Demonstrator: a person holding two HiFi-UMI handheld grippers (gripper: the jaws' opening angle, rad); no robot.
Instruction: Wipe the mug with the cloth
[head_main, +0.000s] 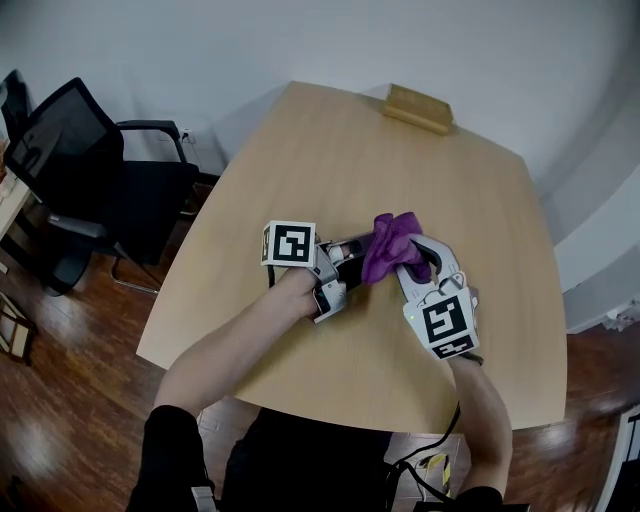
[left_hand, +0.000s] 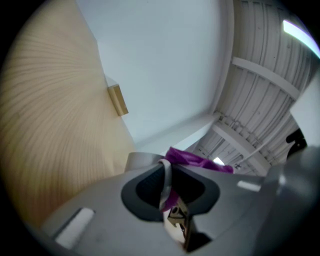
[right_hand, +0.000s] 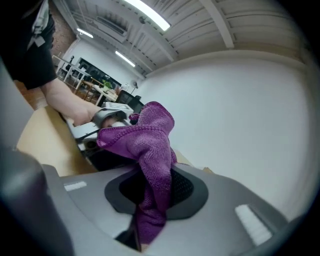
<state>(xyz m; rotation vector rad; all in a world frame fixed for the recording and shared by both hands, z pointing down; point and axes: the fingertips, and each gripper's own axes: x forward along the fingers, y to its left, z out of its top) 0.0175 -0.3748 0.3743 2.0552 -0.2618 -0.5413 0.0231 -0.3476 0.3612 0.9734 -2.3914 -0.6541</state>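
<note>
From the head view: shows one mug (head_main: 347, 252), one purple cloth (head_main: 393, 245) and two tools, all over the middle of a wooden tabletop (head_main: 330, 150). Places the mug, dark and mostly hidden, between the left tool (head_main: 340, 265) and the right tool (head_main: 415, 258). Suggests a long axis running across from one tool to the other, but cannot tell which way the mouth faces. Has the cloth bunched against the mug's right-hand end. Also counts one wooden block (head_main: 419, 108) at the far edge and one black office chair (head_main: 90, 165) off to the left.

From the left gripper view: finds the left tool (left_hand: 169, 175) nearly closed, clamped on the mug's thin pale wall (left_hand: 165, 182), edge-on between the pads. Shows cloth (left_hand: 195, 161) just beyond.

From the right gripper view: finds the right tool (right_hand: 157, 187) closed on the cloth (right_hand: 147, 142). Shows it pinched between the pads and standing up out of them in one bunch.
</note>
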